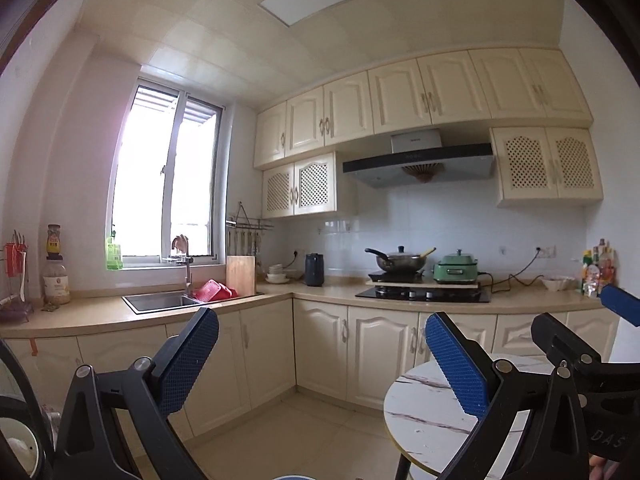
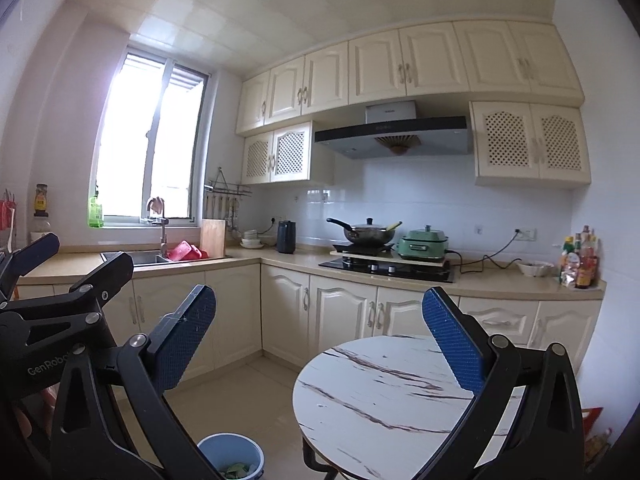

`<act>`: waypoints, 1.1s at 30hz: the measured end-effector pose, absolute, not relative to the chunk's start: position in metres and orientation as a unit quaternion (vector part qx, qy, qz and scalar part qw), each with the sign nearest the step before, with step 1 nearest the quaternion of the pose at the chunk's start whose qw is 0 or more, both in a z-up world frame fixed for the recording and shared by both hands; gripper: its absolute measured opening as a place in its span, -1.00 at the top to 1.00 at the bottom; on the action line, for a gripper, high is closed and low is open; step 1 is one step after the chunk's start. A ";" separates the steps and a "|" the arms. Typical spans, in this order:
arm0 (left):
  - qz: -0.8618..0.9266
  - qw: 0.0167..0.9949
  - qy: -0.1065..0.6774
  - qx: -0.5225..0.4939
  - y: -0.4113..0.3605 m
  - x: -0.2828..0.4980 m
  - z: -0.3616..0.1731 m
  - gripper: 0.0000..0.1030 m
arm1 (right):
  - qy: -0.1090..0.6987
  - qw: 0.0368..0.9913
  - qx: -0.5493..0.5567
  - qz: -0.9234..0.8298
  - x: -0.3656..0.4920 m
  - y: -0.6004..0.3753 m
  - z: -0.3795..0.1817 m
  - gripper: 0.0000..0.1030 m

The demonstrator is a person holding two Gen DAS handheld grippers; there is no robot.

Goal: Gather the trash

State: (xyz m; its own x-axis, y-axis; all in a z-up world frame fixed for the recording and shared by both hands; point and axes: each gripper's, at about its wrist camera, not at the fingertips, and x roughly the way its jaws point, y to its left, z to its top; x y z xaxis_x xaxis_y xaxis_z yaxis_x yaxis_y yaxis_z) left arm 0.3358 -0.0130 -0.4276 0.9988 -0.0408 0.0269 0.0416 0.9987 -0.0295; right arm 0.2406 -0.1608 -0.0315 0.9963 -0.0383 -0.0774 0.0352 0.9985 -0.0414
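- The bin [image 2: 231, 458] stands on the floor just left of the round table [image 2: 384, 400]; some green trash lies inside it.
- No loose trash shows on the table top.
- The left gripper [image 1: 320, 364] and the right gripper [image 2: 320, 340] are held above the table's near side, jaws wide apart and empty.
- Risk, I think: both cameras look toward the far counter [image 2: 280, 258], so low trash near the table may be missed, or the bin knocked over.

Open floor [image 2: 256, 392] runs ahead at twelve o'clock; round desk [image 2: 384, 400] blocks four o'clock, bucket [image 2: 230, 456] sits at six.
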 end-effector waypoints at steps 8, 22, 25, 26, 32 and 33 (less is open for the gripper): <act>-0.016 1.000 -0.009 -0.012 -0.020 0.351 -0.392 -0.99 | 0.043 0.999 -0.018 -0.023 0.242 -0.165 -0.034 -1.00; -0.020 1.000 -0.006 -0.003 -0.001 0.365 -0.347 -0.99 | 0.051 0.998 -0.016 -0.024 0.244 -0.165 -0.036 -1.00; -0.022 1.000 -0.006 -0.003 0.002 0.365 -0.342 -0.99 | 0.052 0.998 -0.016 -0.025 0.245 -0.167 -0.035 -1.00; -0.022 1.000 -0.005 -0.003 0.003 0.364 -0.339 -0.99 | 0.052 0.998 -0.016 -0.025 0.244 -0.167 -0.035 -1.00; -0.022 1.000 -0.004 -0.002 0.009 0.365 -0.332 -0.99 | 0.053 0.998 -0.016 -0.025 0.244 -0.168 -0.036 -1.00; -0.024 1.000 -0.004 -0.002 0.012 0.367 -0.328 -0.99 | 0.053 0.998 -0.016 -0.026 0.244 -0.168 -0.036 -1.00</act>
